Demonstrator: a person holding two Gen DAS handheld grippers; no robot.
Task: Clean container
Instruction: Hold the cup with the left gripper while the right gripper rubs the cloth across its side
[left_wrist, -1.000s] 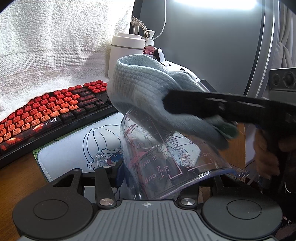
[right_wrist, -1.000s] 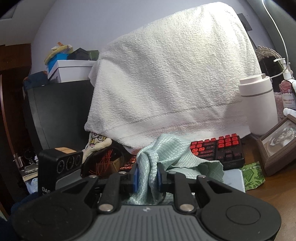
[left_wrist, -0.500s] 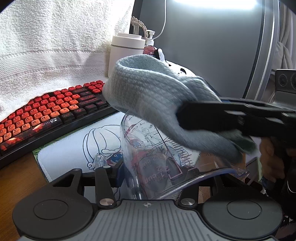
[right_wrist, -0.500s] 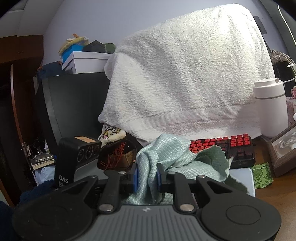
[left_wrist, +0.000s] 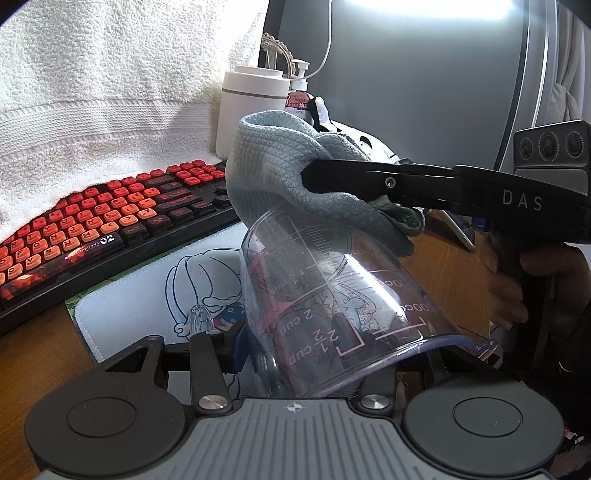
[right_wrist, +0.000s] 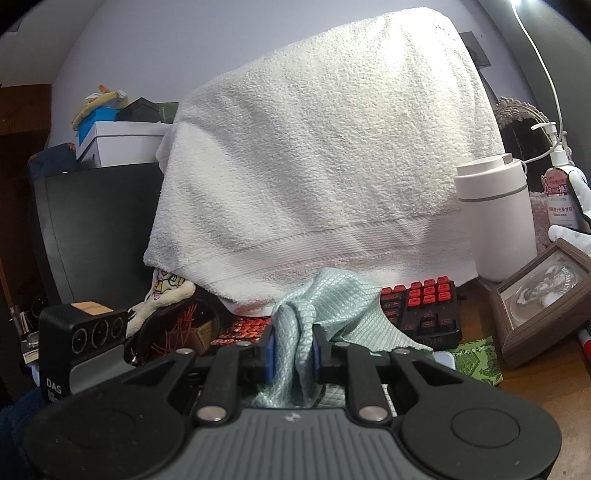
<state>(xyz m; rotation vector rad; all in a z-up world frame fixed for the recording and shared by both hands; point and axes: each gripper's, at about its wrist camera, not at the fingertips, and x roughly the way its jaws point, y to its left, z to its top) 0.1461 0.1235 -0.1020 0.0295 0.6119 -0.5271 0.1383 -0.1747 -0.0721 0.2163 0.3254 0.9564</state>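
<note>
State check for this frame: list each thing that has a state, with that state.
Measuring cup: clear, empty, tipped on its side, base pointing away.
Cleaning cloth: bunched, draped against the cup's base.
Left hand-held gripper: closed on the measuring cup.
Right hand-held gripper: shut on the cleaning cloth.
Keyboard: backlit red.
White towel: draped over something behind the keyboard.

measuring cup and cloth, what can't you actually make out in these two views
- Left claw grip: in the left wrist view the clear measuring cup and the claw's own body cover the pads.
- Cup in the right wrist view: hidden behind the blue cloth pinched in the right claw.
- Cloth-to-cup contact: in the left wrist view the cloth drapes over the cup's far end, hiding it.
- Dirt on the cup: glare and printed markings mask it.
</note>
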